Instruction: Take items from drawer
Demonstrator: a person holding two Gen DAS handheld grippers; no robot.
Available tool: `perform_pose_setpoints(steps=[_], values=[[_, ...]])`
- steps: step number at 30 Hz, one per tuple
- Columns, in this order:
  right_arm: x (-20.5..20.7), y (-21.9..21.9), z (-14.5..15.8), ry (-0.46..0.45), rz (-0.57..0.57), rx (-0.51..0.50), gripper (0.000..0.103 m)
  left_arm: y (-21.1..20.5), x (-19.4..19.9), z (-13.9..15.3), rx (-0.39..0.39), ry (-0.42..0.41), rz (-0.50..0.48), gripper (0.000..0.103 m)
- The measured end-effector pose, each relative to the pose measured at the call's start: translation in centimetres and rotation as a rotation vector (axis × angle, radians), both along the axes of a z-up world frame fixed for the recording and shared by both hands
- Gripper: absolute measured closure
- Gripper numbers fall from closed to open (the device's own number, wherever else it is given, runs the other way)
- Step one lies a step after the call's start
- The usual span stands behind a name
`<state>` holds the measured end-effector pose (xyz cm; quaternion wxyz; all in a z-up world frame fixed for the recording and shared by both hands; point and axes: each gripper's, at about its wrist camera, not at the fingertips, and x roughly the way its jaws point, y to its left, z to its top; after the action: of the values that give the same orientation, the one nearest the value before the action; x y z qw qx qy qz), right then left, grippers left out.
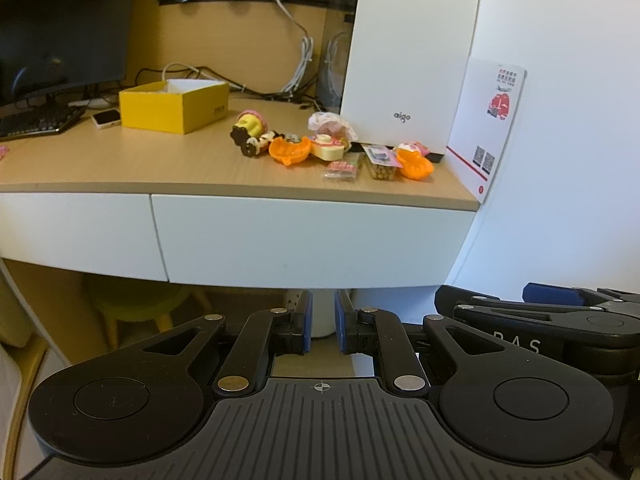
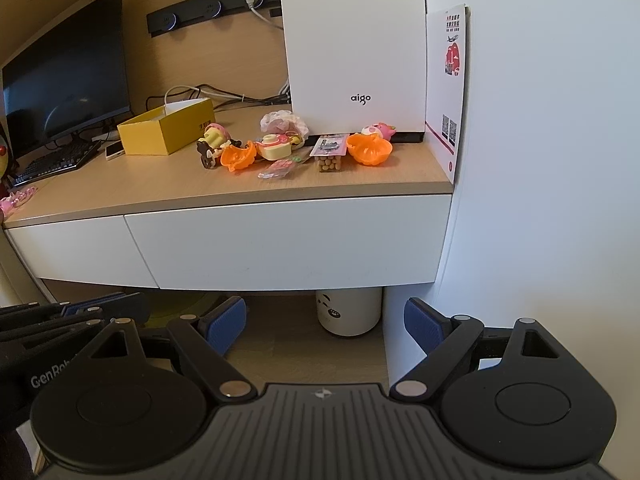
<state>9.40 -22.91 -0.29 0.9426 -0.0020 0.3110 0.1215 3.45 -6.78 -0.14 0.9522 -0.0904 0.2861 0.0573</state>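
Note:
The white drawer front (image 1: 312, 236) (image 2: 288, 240) under the wooden desktop is closed, so its contents are hidden. On the desktop lie small toys and snacks: an orange shell (image 1: 289, 151) (image 2: 237, 157), a second orange shell (image 1: 414, 165) (image 2: 368, 149), a clear box of round snacks (image 1: 381, 163) (image 2: 329, 157) and a pink packet (image 1: 341, 169) (image 2: 278, 169). My left gripper (image 1: 323, 324) hangs below the drawer front, jaws nearly together with only a narrow gap and nothing between them. My right gripper (image 2: 324, 326) is beside it, wide open and empty.
A yellow open box (image 1: 176, 106) (image 2: 168, 128), a white computer case (image 1: 400, 60) (image 2: 352, 48), a monitor (image 2: 68, 76) and a keyboard (image 2: 52, 164) are on the desk. A card (image 1: 486, 128) leans on the right wall. A white bin (image 2: 349, 312) stands under the desk.

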Motion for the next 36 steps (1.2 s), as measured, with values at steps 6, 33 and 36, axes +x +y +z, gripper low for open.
perform_pose_setpoints(steps=[6,33,36], values=[[-0.08,0.06,0.0,0.001,0.001,0.0,0.015,-0.01,0.0,-0.01,-0.002,0.001,0.001,0.089],[-0.23,0.13,-0.15,0.004,0.004,-0.001,0.015,-0.46,0.1,0.33,-0.012,-0.013,0.013,0.089],[-0.15,0.1,-0.13,0.004,0.005,-0.001,0.015,-0.42,0.1,0.32,-0.011,-0.013,0.012,0.089]])
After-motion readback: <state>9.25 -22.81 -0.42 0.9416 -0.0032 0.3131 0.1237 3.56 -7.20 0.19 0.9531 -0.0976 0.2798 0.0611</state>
